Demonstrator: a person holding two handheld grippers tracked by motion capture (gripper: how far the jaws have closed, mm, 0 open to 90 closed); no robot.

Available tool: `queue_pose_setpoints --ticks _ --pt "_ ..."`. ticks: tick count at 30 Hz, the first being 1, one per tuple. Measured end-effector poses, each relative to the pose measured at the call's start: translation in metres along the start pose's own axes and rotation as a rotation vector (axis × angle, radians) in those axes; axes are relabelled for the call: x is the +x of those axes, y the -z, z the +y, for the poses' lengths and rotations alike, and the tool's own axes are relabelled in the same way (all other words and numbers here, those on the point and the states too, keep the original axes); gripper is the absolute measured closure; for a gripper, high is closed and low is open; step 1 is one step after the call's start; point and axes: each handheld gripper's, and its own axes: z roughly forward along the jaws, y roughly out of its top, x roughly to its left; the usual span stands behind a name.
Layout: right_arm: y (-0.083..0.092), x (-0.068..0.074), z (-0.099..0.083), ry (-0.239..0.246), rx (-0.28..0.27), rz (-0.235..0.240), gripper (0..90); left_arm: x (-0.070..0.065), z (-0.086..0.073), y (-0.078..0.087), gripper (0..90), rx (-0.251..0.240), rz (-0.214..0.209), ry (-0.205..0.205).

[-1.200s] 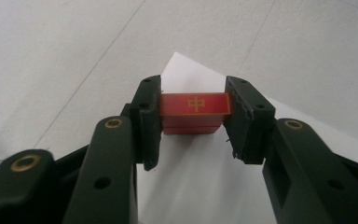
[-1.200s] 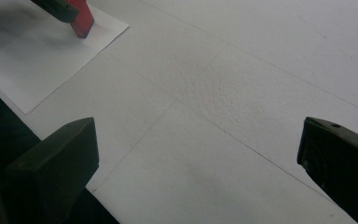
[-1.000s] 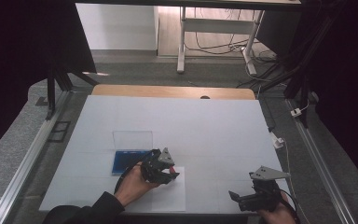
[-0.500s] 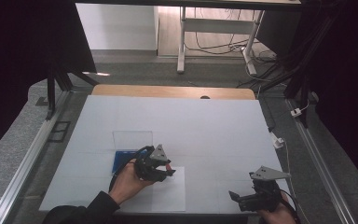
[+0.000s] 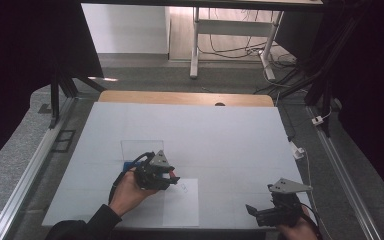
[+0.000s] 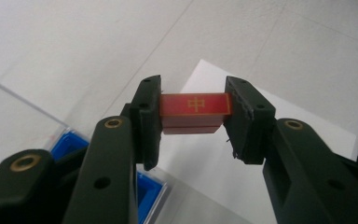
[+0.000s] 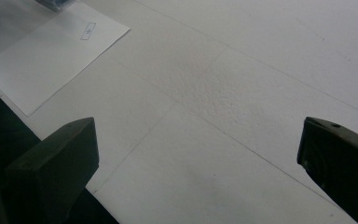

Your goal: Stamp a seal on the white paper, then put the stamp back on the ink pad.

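The left tool [image 6: 193, 116], clamped on a small red rectangular tile [image 6: 195, 106], has lifted it off the blue tray [image 6: 70, 142]. It now hangs over the white paper sheet [image 5: 182, 202], likely its destination. The right tool [image 7: 198, 154] rests apart.

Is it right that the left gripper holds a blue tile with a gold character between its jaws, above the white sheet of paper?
Not quite: the tile is red, not blue, as the left gripper view shows. The left gripper does clamp it between its jaws, gold character on top, above the white sheet of paper.

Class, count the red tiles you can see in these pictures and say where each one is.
1: the red tile is clamped between the left gripper jaws, above the white paper sheet. Others may hide in the blue box.
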Motion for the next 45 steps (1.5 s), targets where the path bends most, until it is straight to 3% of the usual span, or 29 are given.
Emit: queue_pose_setpoints --ticks 18,29,37,43,45 --pt "0.0 0.0 0.0 0.004 -0.001 0.001 0.0 0.025 -0.013 0.024 58.1 -0.019 0.047 0.079" --pt "0.001 0.0 0.0 0.003 -0.006 0.0 0.0 0.042 -0.025 0.033 58.1 -0.015 0.105 0.131" --pt "0.001 0.0 0.0 0.003 -0.005 0.002 0.0 0.053 -0.035 0.033 58.1 -0.002 0.147 0.154" --pt "0.001 0.0 0.0 0.003 -0.006 0.001 0.0 0.058 -0.041 0.029 58.1 0.02 0.141 0.177" --pt "0.001 0.0 0.0 0.003 -0.006 0.001 0.0 0.058 -0.042 0.026 58.1 0.041 0.145 0.168"
